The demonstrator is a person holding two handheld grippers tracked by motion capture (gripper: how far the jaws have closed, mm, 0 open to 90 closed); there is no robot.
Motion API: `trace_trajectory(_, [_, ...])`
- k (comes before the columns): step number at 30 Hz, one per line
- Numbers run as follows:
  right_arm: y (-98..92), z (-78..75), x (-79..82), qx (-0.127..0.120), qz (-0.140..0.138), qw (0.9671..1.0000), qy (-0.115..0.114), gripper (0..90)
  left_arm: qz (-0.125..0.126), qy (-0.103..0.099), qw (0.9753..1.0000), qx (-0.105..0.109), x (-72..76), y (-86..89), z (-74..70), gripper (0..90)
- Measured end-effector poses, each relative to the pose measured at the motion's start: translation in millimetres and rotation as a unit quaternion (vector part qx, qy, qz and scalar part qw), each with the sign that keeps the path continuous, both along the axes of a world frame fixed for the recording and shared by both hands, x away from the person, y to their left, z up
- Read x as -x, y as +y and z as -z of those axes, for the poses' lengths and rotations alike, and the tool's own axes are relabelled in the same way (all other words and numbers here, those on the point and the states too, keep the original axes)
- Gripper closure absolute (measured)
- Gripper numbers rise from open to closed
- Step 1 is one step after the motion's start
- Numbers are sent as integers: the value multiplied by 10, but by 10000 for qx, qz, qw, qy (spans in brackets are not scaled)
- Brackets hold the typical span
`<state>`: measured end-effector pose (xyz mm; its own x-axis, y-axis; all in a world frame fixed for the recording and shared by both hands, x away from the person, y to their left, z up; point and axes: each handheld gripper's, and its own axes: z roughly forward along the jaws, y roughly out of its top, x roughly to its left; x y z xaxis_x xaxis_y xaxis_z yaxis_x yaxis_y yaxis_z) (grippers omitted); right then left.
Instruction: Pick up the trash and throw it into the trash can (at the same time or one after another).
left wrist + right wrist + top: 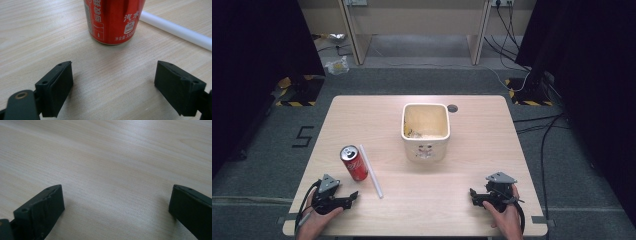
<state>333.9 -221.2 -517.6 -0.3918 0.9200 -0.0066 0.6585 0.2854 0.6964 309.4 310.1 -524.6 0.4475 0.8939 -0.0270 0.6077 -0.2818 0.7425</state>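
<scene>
At the bottom of the high view, the left gripper (346,198) and right gripper (477,196) are rested on the desk (462,175), fingers spread wide and empty. A red can (354,163) is seen upright just above the left gripper, a white tube (371,171) lying beside it. A cream square bucket (425,132) is placed farther up, at the frame's centre.

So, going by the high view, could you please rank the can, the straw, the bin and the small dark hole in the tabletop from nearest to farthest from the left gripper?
From the left gripper:
1. Can, standing just ahead of it.
2. Straw, lying right beside the can; its near end is about as close, so hard to separate.
3. Bin, mid-table.
4. Hole, behind the bin, toward the far edge.
</scene>
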Motion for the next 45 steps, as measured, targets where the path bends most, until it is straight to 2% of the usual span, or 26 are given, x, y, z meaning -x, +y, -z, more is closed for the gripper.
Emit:
trace_trajectory(13, [-4, 1, -4, 2, -22, 10000, -12, 2, -11, 13, 10000, 3, -2, 5, -3, 145])
trace_trajectory(16, [-4, 1, -4, 2, -22, 10000, -12, 2, 28, 13, 10000, 68, -4, 14, -3, 147])
trace_trajectory(18, [-4, 1, -4, 3, -21, 10000, -12, 2, 54, -14, 9999, 119, -3, 26, -8, 150])
trace_trajectory(24, [-3, 1, -4, 6, -19, 10000, -12, 2, -137, -124, 9992, 367, -3, 78, -26, 156])
trace_trajectory(31, [-3, 1, -4, 8, -20, 10000, -14, 2, -109, -354, 9982, 461, 3, 70, -138, 164])
trace_trajectory(45, [-3, 1, -4, 14, -18, 10000, -11, 2, 56, -505, 9980, 372, -91, -71, -228, 175])
